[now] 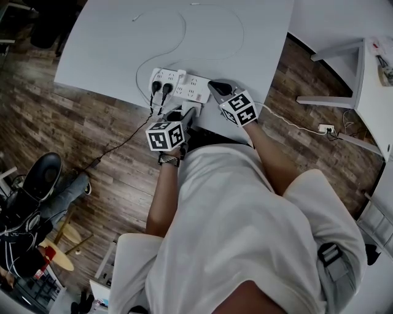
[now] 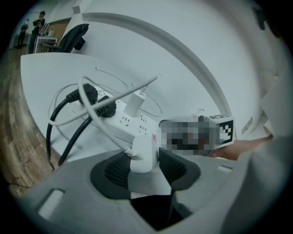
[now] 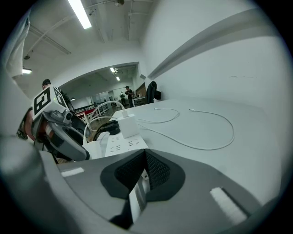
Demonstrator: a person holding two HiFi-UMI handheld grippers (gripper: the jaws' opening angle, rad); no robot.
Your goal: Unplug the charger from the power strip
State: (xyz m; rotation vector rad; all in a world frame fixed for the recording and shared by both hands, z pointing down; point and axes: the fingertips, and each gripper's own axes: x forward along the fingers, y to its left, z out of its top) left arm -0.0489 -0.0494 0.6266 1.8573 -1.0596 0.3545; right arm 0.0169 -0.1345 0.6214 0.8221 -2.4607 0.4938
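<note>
The left claw (image 2: 144, 160) stands part open around the white charger (image 2: 141, 147), which sits unplugged between its pads, just in front of the power strip (image 2: 130, 122) near the bench (image 1: 110, 55) edge. The right claw (image 3: 145, 157) is closed and empty at the strip's end.

Open-plan office or lab hall. Long white table (image 1: 110, 55), wood-plank floor (image 1: 73, 135), black office chair (image 2: 75, 35). High bare ceiling with tube lights (image 3: 82, 13). People (image 3: 128, 93) standing far back. Power strip (image 1: 184, 86), loose white cable (image 3: 201, 147) on table; second strip (image 1: 326, 129) on floor by neighbouring desk (image 1: 371, 104).
</note>
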